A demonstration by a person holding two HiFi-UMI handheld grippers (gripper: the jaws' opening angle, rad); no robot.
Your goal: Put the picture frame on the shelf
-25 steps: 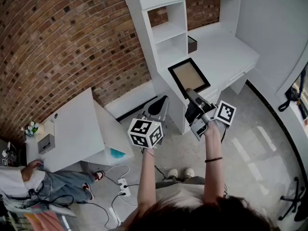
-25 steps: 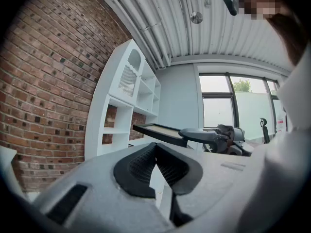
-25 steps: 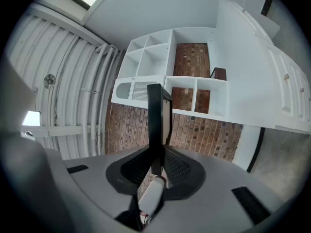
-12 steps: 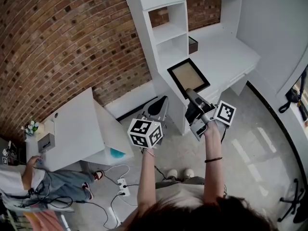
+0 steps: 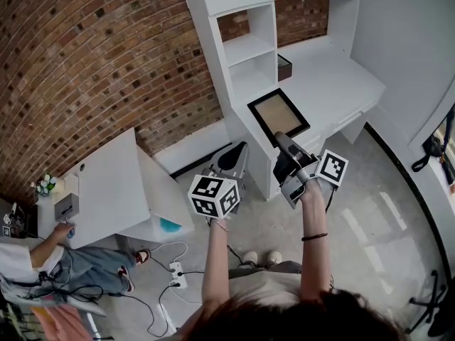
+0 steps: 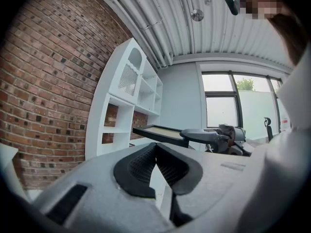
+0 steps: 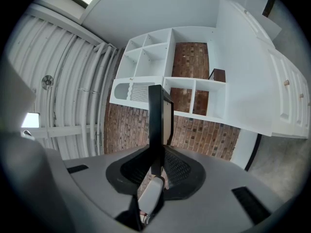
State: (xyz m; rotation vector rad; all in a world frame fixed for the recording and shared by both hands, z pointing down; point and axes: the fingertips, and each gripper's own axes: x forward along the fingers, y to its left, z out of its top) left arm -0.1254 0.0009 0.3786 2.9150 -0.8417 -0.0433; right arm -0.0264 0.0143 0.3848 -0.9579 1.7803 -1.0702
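No legible words, numbers or brands anywhere. Sole signs: black-and-white square code patterns on the white marker cube (image 5: 214, 196) of the left hand-held gripper (image 6: 155, 147) and the second white marker cube (image 5: 333, 167) of the right hand-held gripper (image 7: 158, 163).

— Behind the white desk (image 5: 341, 84)?
— Red brick wall (image 5: 92, 55).
— Left side?
— Low white table (image 5: 106, 183).
— Underfoot?
— Glossy grey floor (image 5: 370, 219), power strip (image 5: 178, 279) lying there.
— Overhead?
— Ribbed white ceiling (image 6: 214, 28); big windows (image 6: 221, 111), bright daylight.
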